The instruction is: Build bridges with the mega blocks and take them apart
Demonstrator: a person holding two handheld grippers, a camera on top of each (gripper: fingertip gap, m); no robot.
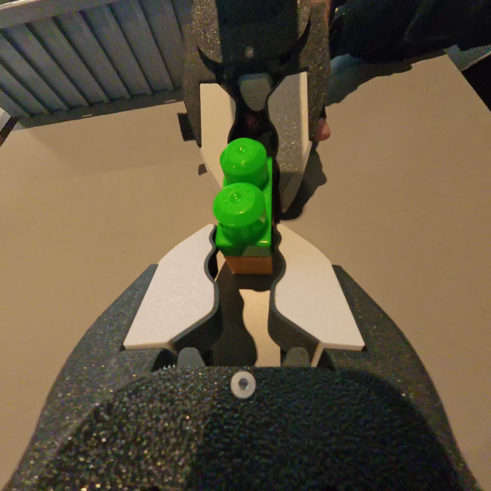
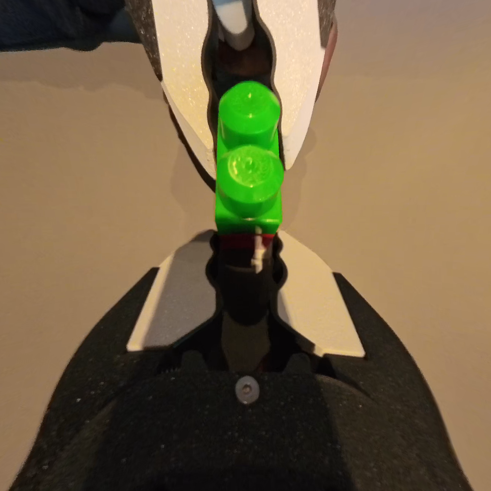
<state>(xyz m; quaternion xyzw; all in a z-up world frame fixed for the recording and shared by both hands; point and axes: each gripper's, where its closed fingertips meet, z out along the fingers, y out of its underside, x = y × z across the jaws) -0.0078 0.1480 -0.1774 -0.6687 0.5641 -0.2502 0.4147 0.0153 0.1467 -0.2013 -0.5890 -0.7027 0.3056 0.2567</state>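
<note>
No legible writing anywhere; the near stud of the green block [image 2: 248, 170] carries an embossed round mark, too blurred to make out. The block is glossy bright green plastic, two tall round studs in a row on a narrow base. It sits on two lower blocks: an orange-brown block [image 1: 251, 264] under the end near the left gripper [image 1: 245, 233], and a dark red block [image 2: 239, 240] under the end near the right gripper [image 2: 245, 239]. The grippers face each other end to end across this stack. Each has white, finely grained finger plates with wavy dark inner edges, set in black speckled housings. The left gripper pinches the near end of the green block, fingertips against its sides. The right gripper appears closed on the red block just beneath the green one, though shadow there hides the contact. The bench [image 1: 93, 212] is smooth, matte tan, open on both sides of the stack. A ribbed grey panel [image 1: 79, 53] runs beyond its far edge.
</note>
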